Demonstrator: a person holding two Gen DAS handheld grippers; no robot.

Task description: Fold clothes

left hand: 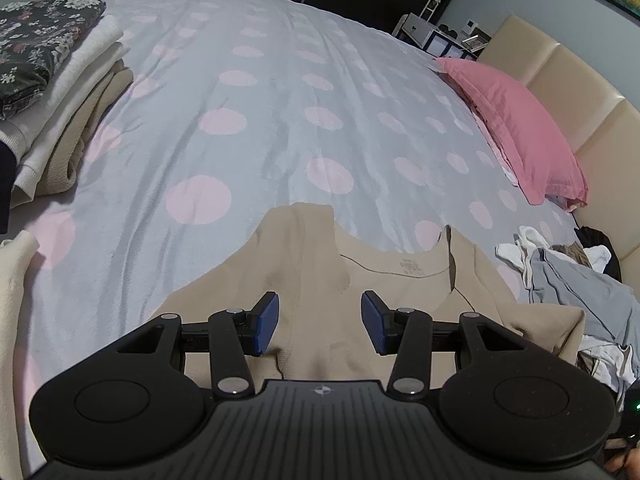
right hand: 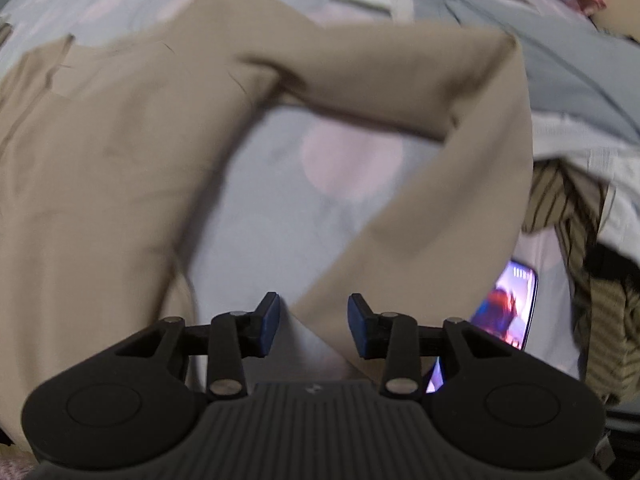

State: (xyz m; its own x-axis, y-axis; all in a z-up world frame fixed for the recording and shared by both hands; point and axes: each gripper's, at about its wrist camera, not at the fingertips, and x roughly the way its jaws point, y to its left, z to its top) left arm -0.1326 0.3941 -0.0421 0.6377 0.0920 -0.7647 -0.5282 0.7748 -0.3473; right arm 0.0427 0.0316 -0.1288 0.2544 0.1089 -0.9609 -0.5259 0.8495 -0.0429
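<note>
A beige long-sleeved top (left hand: 360, 280) lies flat on the dotted bedspread (left hand: 260, 120), neckline away from me. My left gripper (left hand: 319, 322) is open and empty, hovering over the top's chest just below the neckline. In the right wrist view the same top (right hand: 100, 160) is blurred; its sleeve (right hand: 420, 160) bends out to the right and back towards me. My right gripper (right hand: 313, 326) is open, with the sleeve's cuff end lying between and under its blue pads (right hand: 357, 328); it grips nothing.
A stack of folded clothes (left hand: 52, 92) sits at the left. A pink pillow (left hand: 516, 128) and beige headboard (left hand: 580, 100) are at the right. A heap of unfolded laundry (left hand: 580, 292) lies right of the top. A lit phone (right hand: 508, 308) lies on the bed.
</note>
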